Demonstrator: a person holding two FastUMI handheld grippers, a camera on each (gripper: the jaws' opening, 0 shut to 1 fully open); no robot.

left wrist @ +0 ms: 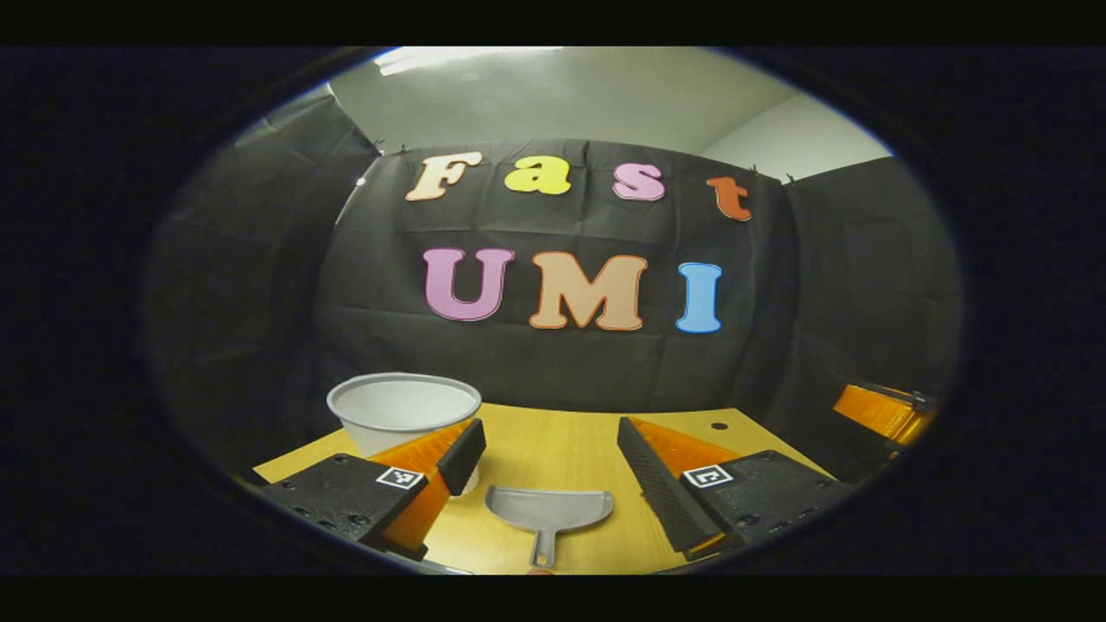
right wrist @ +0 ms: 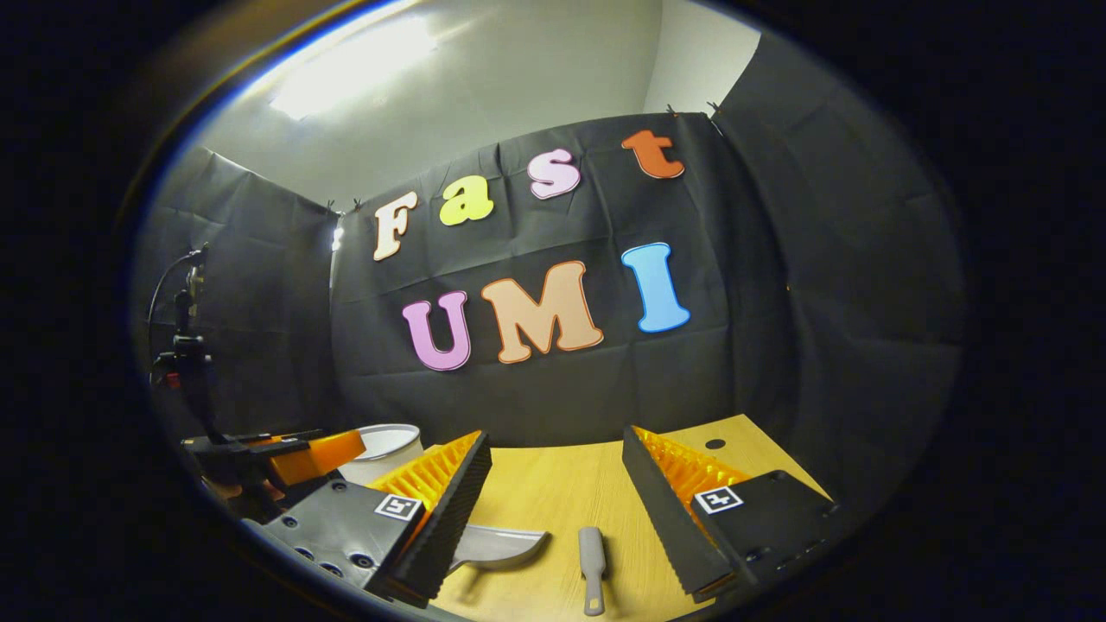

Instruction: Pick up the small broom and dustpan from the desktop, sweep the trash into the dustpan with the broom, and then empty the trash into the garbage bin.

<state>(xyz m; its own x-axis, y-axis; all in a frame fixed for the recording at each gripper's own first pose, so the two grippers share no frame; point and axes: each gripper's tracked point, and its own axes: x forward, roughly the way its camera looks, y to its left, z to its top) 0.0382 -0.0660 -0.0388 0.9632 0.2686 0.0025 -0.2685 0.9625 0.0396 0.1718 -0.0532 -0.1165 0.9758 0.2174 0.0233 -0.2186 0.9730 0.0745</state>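
A grey dustpan [left wrist: 549, 510] lies flat on the wooden desk [left wrist: 553, 441], its handle pointing toward me. My left gripper [left wrist: 553, 462] hovers above it, open, with nothing between its fingers. In the right gripper view a small grey broom [right wrist: 592, 557] lies on the desk [right wrist: 562, 484], just below and between the fingers of my right gripper [right wrist: 557, 510], which is open and empty. Part of the dustpan [right wrist: 505, 546] peeks out from behind that gripper's left finger. A white garbage bin [left wrist: 403, 410] stands at the desk's far left.
The bin [right wrist: 384, 449] also stands beyond the left gripper [right wrist: 298, 458] in the right gripper view. A dark stand [right wrist: 186, 345] rises at the left wall. The right gripper [left wrist: 881, 410] sits at the far right. The desk has a small hole [left wrist: 719, 426] near its back edge.
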